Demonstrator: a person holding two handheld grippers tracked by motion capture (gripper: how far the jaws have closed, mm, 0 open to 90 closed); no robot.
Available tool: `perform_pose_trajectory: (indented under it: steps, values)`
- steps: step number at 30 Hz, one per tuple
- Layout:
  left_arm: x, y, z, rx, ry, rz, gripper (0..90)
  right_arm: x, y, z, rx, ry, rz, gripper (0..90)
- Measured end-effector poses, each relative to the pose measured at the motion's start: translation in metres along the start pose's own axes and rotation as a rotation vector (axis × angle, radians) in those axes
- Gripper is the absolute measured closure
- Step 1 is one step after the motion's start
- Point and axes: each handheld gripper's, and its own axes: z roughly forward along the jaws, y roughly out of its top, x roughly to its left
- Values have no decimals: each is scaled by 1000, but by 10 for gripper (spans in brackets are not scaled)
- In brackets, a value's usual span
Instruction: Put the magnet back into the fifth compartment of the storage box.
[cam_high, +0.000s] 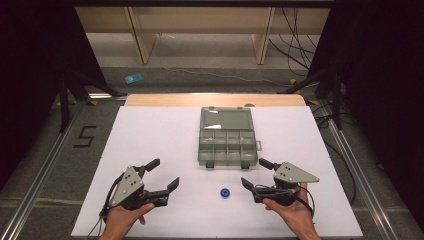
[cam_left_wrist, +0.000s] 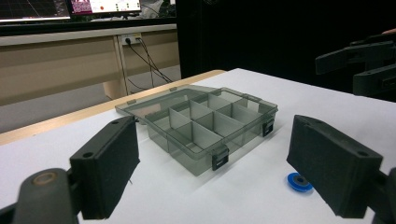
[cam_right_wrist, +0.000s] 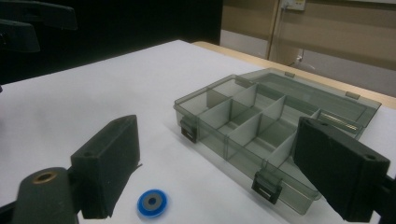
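Observation:
A clear grey compartment box (cam_high: 227, 140) lies open at the table's middle, lid folded back, its several compartments bare (cam_left_wrist: 205, 126) (cam_right_wrist: 261, 126). A small blue disc with a dark centre (cam_high: 225, 192) lies on the white tabletop in front of the box (cam_left_wrist: 299, 181) (cam_right_wrist: 152, 203). My left gripper (cam_high: 164, 174) rests at the near left, open, with nothing between its fingers (cam_left_wrist: 212, 170). My right gripper (cam_high: 256, 172) is at the near right, open and holding nothing (cam_right_wrist: 212, 172), its jaws pointing left toward the disc.
The white table (cam_high: 150, 130) has a wooden strip along its far edge. Beyond it stand wooden bench legs (cam_high: 142, 40) and floor cables. A light blue item (cam_high: 133, 78) lies on the floor. Black curtains flank both sides.

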Motion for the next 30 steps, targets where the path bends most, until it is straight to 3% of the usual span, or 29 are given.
perform_pose_trajectory:
  steps: [9,20,22,23,26,27,30]
  values:
    - [0,0,0,0,0,1,160,1,0,3,19,-3,-45,156]
    - [0,0,0,-1,1,2,160,3,3,5,53,29,-53,156]
    - [0,0,0,-1,0,1,160,3,4,5,69,20,-65,157]
    - [0,0,0,-1,1,2,160,3,6,6,81,22,-94,158]
    - [1,0,0,-2,3,3,160,3,8,7,97,27,-102,161]
    - [1,1,0,-2,2,0,160,3,10,9,132,43,-115,164]
    - [1,1,0,-8,-2,3,160,4,13,14,171,61,-145,169]
